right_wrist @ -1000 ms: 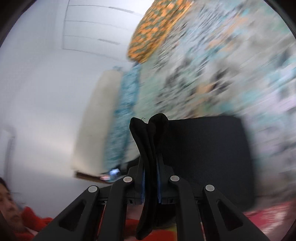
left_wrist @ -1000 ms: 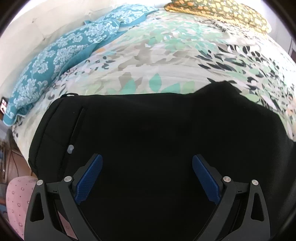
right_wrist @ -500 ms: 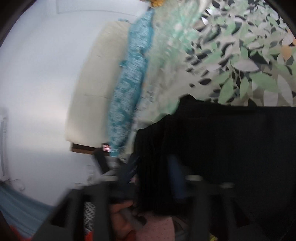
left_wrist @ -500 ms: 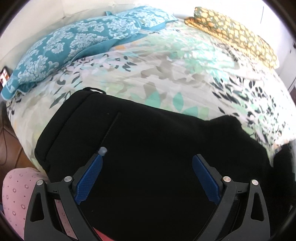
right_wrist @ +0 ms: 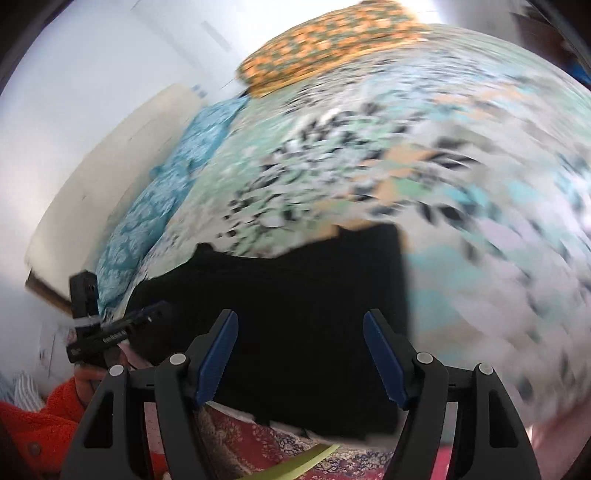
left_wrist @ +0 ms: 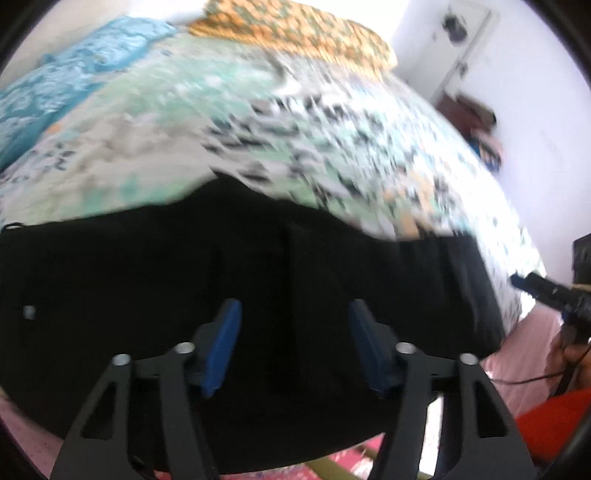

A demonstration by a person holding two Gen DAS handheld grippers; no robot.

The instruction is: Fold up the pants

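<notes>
The black pants (left_wrist: 258,280) lie flat on the floral bedspread (left_wrist: 295,122) near the bed's front edge; they also show in the right wrist view (right_wrist: 303,306). My left gripper (left_wrist: 295,343) is open and empty, held just above the middle of the pants. My right gripper (right_wrist: 301,354) is open and empty, above the pants' near edge. The right gripper also shows at the right edge of the left wrist view (left_wrist: 550,291), and the left gripper shows at the left of the right wrist view (right_wrist: 110,332). Both views are motion-blurred.
A teal pillow (left_wrist: 55,92) and an orange patterned pillow (left_wrist: 295,33) lie at the far side of the bed. A red patterned rug (right_wrist: 258,443) is below the bed edge. An orange sleeve (right_wrist: 37,421) is at lower left. A door (left_wrist: 461,44) is at far right.
My right gripper has let go of the pants fabric and opened. The pants now lie flat on the bed. Both cameras have swung, the left toward the right along the pants.
</notes>
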